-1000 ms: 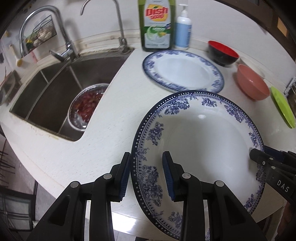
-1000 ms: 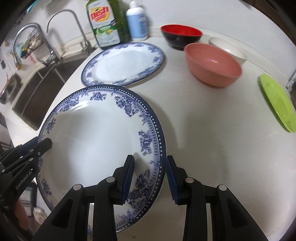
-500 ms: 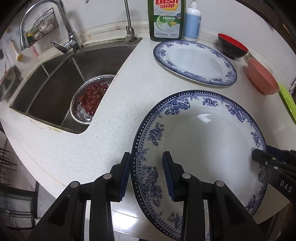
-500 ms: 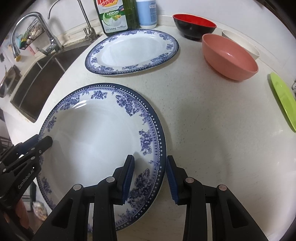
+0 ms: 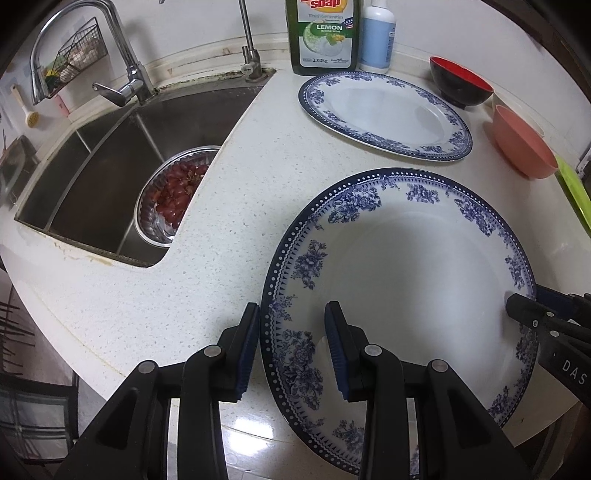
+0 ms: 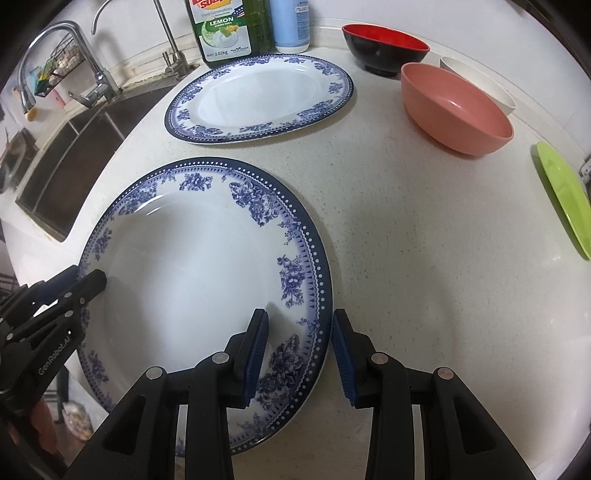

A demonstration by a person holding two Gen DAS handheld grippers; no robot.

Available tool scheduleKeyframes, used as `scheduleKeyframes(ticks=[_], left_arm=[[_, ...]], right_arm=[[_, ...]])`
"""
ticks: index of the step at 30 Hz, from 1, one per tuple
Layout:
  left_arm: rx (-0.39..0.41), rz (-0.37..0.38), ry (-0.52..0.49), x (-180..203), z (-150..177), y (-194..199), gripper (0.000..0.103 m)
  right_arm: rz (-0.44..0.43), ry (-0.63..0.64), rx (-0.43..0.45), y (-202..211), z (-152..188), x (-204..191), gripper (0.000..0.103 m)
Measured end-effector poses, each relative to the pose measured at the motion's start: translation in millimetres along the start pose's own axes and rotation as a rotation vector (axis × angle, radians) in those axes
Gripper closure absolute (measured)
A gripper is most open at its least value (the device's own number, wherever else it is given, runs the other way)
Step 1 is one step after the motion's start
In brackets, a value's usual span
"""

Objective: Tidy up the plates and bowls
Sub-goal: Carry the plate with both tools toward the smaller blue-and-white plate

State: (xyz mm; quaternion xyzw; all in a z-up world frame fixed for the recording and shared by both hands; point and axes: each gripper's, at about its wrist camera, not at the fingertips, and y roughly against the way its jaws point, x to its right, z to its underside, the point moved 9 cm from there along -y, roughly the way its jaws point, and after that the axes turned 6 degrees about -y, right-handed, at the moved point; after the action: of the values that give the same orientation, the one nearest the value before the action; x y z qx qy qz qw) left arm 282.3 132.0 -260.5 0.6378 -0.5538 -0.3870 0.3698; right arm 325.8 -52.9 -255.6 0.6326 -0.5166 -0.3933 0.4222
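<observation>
Since the earlier frame both views have advanced toward the far plate [image 5: 384, 114]; I hold the near plate [image 5: 402, 266], lower right above the table [image 5: 229, 206], rim-pinched by left gripper [image 5: 291, 347] and right gripper [image 6: 299, 350]: heavy, glazed-slick, breakable.

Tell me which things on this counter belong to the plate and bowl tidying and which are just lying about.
Part of the job:
near blue floral plate, held at both rims by the left tool and right tool
far blue floral plate
red and black bowl
pink bowl
white bowl
green plate

Just lying about:
dish soap bottle
blue bottle
metal bowl of grapes
</observation>
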Motion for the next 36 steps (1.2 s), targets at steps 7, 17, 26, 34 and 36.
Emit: scheduleKeyframes(ticks=[7,17,26,34,36], left_arm=[[-0.007,0.01,-0.001,2,0,-1,0.061],[0.071,0.0,-0.02,-3,-16,24,0.044],[0.208,-0.022,-0.069,-10,-55,54,0.026],[0.268,-0.031,-0.108,-22,-97,60,0.018],[0.29,-0.056,-0.12,-26,-110,59,0.016]], right_arm=[[-0.02,-0.023,-0.009,1,0,3,0.061],[-0.007,-0.044,0.071,24,-12,9,0.054],[-0.026,-0.069,0.145,43,-39,6,0.054],[-0.005,-0.073,0.238,54,-86,-2,0.054],[-0.004,-0.079,0.247,55,-98,-3,0.054]])
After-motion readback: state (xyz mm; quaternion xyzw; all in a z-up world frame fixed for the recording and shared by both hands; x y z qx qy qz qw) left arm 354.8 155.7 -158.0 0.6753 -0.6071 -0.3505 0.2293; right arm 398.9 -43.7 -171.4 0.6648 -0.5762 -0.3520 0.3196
